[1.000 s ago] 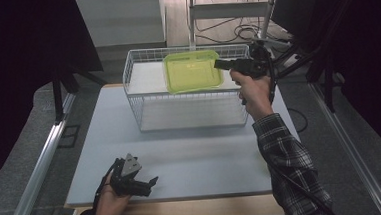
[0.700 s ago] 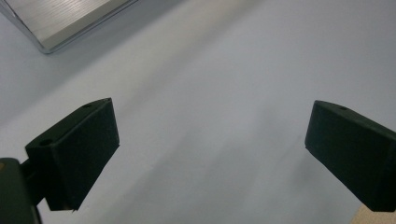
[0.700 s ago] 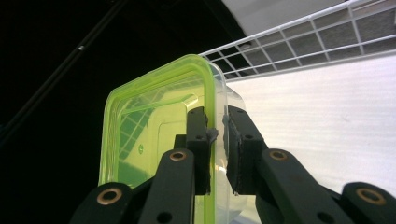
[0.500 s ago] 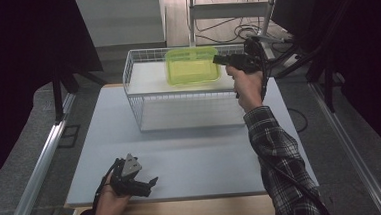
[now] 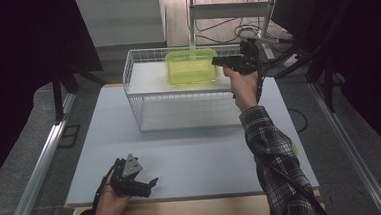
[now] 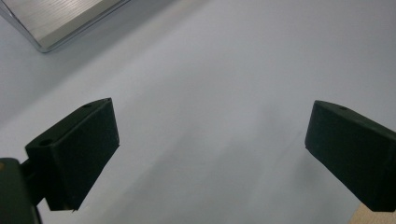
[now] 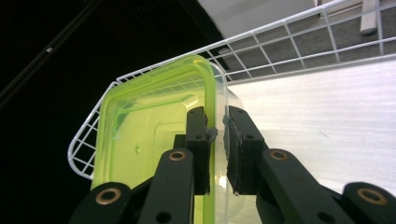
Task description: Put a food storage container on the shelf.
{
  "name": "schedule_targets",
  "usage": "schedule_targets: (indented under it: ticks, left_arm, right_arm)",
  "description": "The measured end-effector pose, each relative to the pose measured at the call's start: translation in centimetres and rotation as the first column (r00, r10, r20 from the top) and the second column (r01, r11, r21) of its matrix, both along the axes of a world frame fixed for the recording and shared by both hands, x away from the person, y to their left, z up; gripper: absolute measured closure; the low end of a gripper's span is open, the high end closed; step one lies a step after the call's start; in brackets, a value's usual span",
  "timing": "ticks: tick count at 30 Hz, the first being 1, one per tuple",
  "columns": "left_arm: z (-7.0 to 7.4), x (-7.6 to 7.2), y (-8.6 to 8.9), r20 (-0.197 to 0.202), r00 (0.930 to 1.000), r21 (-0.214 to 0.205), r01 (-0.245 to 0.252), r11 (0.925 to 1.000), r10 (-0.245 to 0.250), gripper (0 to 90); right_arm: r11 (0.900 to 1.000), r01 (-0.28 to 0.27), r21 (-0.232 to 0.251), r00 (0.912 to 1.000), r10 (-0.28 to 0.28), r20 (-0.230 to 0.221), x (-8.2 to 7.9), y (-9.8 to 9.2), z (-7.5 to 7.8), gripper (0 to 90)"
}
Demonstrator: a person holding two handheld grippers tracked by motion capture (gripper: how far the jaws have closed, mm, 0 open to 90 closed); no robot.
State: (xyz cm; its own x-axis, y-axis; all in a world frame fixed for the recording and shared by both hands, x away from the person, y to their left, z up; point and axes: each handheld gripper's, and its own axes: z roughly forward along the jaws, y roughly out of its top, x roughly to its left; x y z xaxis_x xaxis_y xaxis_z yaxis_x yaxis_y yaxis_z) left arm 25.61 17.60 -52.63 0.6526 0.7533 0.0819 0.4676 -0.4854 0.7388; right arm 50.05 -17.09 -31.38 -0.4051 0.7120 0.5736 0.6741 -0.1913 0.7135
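Container (image 5: 192, 67) of translucent yellow-green plastic, rounded-rectangle shape with stepped rim, sits inside white wire basket (image 5: 143, 108) at far end of pale grey mat (image 5: 191, 157); its lower part is cut off in the right gripper view by the black jaws. Right gripper (image 5: 221, 61) has its jaws nearly together, pinching the container's thin wall, one pad inside and one outside. Left gripper (image 5: 145, 185) rests low on the mat near its front edge, jaws wide apart with nothing between them. Surroundings beyond the table are dark, hard to make out.
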Motion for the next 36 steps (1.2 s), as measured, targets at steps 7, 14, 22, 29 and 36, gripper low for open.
schedule_targets:
  ticks: [7,14,22,29,36]
  left_arm:
    - [-0.1,0.0,-0.2,-0.006,1.0,0.013,0.006,0.9999,-0.006,2.5]
    - [-0.2,0.0,-0.3,-0.007,0.9999,0.027,0.013,0.9996,-0.012,2.5]
    - [-0.2,-0.1,-0.2,-0.004,1.0,0.027,0.007,0.9996,-0.007,2.5]
    - [-0.1,-0.1,0.0,-0.006,1.0,0.013,-0.001,0.9999,0.001,2.2]
    - [0.0,0.0,0.2,-0.015,0.9999,-0.02,-0.009,0.9998,0.009,1.5]
  right_arm:
    - [0.9982,0.001,-0.059,1.0,-0.001,-0.001,0.7,0.2,-0.4,75.3]
    - [0.9881,0.002,-0.154,0.9999,0.0,0.013,1.1,0.7,-0.5,68.5]
    - [0.9726,0.007,-0.232,0.9991,0.003,0.043,1.2,1.0,-0.3,56.0]
    - [0.9778,-0.046,-0.204,0.9975,0.056,0.044,0.4,0.9,0.1,42.3]
    - [0.972,-0.094,-0.215,0.9918,0.111,0.065,-1.0,0.4,0.2,32.0]
